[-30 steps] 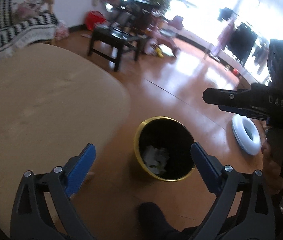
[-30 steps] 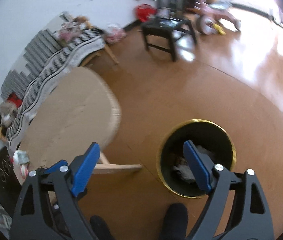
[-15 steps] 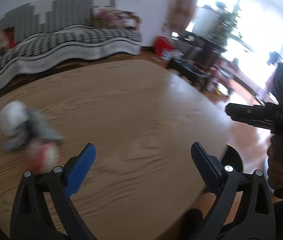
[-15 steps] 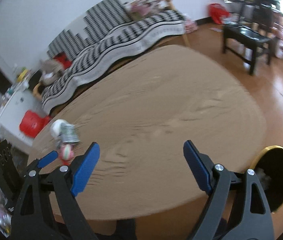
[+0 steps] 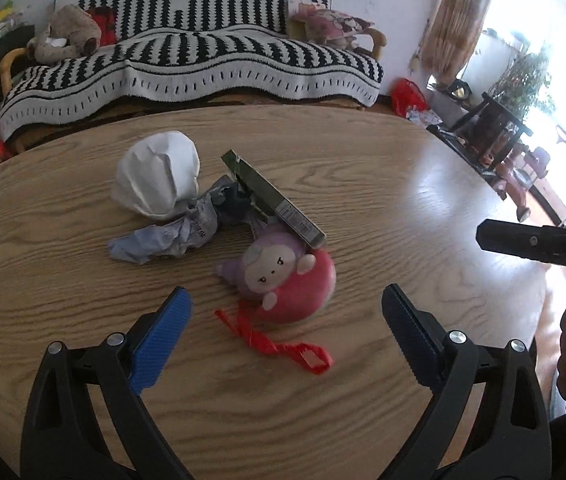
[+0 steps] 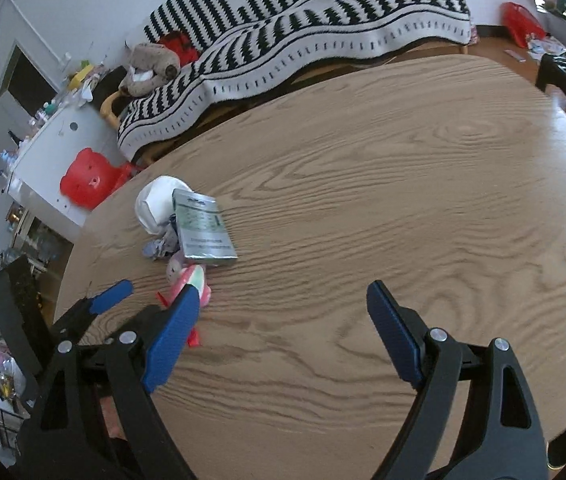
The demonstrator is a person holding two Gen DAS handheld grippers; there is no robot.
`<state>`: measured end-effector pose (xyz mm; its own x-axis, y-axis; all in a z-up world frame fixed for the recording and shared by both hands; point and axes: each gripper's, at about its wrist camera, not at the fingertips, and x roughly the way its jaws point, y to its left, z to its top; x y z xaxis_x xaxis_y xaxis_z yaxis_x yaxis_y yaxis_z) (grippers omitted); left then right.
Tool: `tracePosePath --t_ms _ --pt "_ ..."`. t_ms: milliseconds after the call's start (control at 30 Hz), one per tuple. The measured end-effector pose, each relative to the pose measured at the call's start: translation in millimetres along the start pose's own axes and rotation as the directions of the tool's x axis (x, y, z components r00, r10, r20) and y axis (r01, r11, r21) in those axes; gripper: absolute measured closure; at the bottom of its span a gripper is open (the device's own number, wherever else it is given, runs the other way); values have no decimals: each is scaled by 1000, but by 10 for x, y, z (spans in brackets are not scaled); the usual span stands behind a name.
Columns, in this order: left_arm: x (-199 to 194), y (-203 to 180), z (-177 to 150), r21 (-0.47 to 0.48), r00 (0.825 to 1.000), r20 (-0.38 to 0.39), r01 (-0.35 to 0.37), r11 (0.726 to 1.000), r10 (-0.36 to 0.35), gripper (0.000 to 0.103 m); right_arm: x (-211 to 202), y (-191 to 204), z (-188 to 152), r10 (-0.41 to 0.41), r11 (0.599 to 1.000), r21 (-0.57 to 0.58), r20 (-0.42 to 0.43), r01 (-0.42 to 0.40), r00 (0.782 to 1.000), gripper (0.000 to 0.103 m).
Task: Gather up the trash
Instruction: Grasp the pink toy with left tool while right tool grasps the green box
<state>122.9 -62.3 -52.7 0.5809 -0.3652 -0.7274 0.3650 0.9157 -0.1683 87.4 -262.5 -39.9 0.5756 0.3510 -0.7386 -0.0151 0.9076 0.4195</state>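
A small heap lies on the wooden table: a white crumpled paper ball, a crumpled bluish paper, a flat silver-green packet, a pink plush toy and a red ribbon. My left gripper is open and empty, just in front of the plush toy. My right gripper is open and empty, to the right of the heap, whose packet and paper ball show at its left. The left gripper's finger shows there too.
A striped sofa with a stuffed animal stands behind the table. A red stool and a white cabinet are at the left. A dark side table stands on the floor at the right.
Both grippers have swung from above the floor bin up and left to the table. The trash heap now lies sharp and close in front of the left gripper.
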Motion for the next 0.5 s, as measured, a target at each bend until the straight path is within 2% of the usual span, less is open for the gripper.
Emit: tracePosePath --t_ms 100,233,367,400,433,467,500 --pt "154 -23 -11 21 1000 -3 -4 1000 4 10 123 35 40 9 1000 2 -15 -9 1000 20" --pt "387 -3 36 48 999 -22 -43 998 44 10 251 58 82 21 1000 1 -33 -21 999 20" --pt "471 23 64 54 999 -17 -45 998 46 11 362 89 133 24 1000 -6 -44 -24 999 20" --pt "474 26 64 52 999 -16 -45 998 46 15 373 83 130 26 1000 -5 -44 -26 999 20" --pt "471 38 63 45 1000 -20 -6 999 7 26 399 80 137 28 1000 -1 -47 -28 998 20" --pt "470 46 67 40 1000 -23 11 999 -10 31 437 86 143 32 1000 2 -52 -32 998 20" --pt "423 38 65 42 1000 -17 -1 999 2 33 449 84 148 33 999 2 -55 -33 998 20"
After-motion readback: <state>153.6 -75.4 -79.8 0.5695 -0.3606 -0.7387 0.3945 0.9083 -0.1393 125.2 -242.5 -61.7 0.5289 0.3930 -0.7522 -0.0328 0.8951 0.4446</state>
